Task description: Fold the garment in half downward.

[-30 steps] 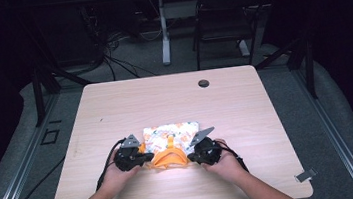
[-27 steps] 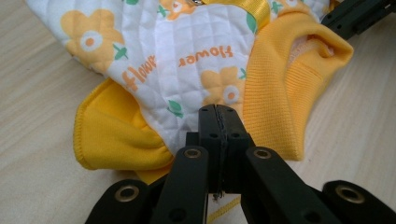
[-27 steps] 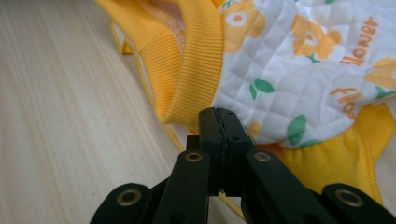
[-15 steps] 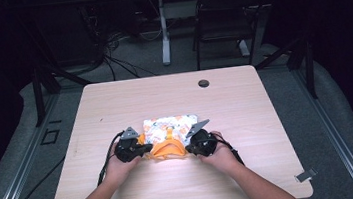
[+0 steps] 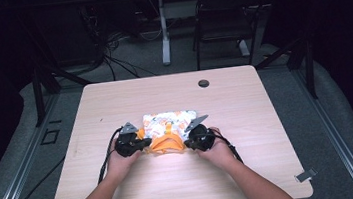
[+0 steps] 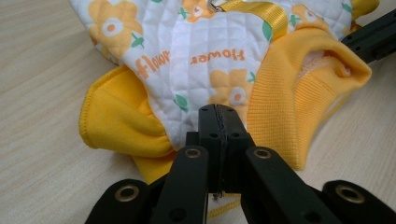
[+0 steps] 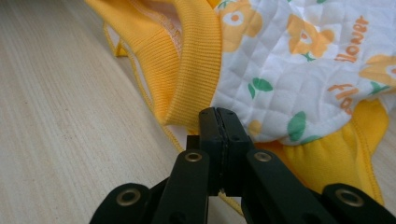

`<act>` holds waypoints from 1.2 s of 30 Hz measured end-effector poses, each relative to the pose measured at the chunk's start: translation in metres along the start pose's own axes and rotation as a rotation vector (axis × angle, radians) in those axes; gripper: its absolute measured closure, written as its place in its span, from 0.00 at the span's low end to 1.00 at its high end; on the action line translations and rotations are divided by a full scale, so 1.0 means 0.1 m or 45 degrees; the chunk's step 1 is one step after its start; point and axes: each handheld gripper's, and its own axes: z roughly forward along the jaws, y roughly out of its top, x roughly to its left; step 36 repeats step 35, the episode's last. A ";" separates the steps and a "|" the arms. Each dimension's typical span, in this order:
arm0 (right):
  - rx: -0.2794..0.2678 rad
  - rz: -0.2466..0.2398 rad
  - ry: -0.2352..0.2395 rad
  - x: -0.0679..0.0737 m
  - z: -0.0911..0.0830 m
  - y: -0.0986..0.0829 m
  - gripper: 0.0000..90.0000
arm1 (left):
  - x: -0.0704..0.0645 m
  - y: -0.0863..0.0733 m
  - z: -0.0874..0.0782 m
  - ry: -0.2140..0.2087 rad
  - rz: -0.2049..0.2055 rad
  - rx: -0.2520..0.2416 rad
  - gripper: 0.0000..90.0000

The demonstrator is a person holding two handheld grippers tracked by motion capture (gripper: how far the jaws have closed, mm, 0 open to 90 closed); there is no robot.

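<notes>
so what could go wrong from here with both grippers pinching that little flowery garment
1. Each grip looks shallow: the left gripper and right gripper are shut on the garment only at its near edge, so the quilted fabric might slip out if it is lifted or pulled.
2. Pulling the hands apart may stretch the yellow ribbed collar between them.
3. The loose yellow thread on the table could snag.

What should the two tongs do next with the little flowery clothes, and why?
Probably lift both tongs a bit, together. The left tongs and right tongs are each pinched shut on the near edge of the flowery garment, which lies crumpled on the table. Raising it evenly should let it hang straight.
</notes>
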 end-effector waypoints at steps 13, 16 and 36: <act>-0.024 0.030 0.013 -0.02 -0.05 0.00 0.99 | -0.02 0.02 -0.03 0.010 -0.010 -0.009 1.00; -0.053 0.036 0.025 0.00 -0.13 0.01 0.98 | -0.03 0.04 -0.10 0.004 -0.003 -0.016 1.00; -0.232 -0.038 -0.022 0.41 -0.64 -0.22 0.64 | -0.36 -0.20 -0.65 0.020 0.100 -0.140 0.59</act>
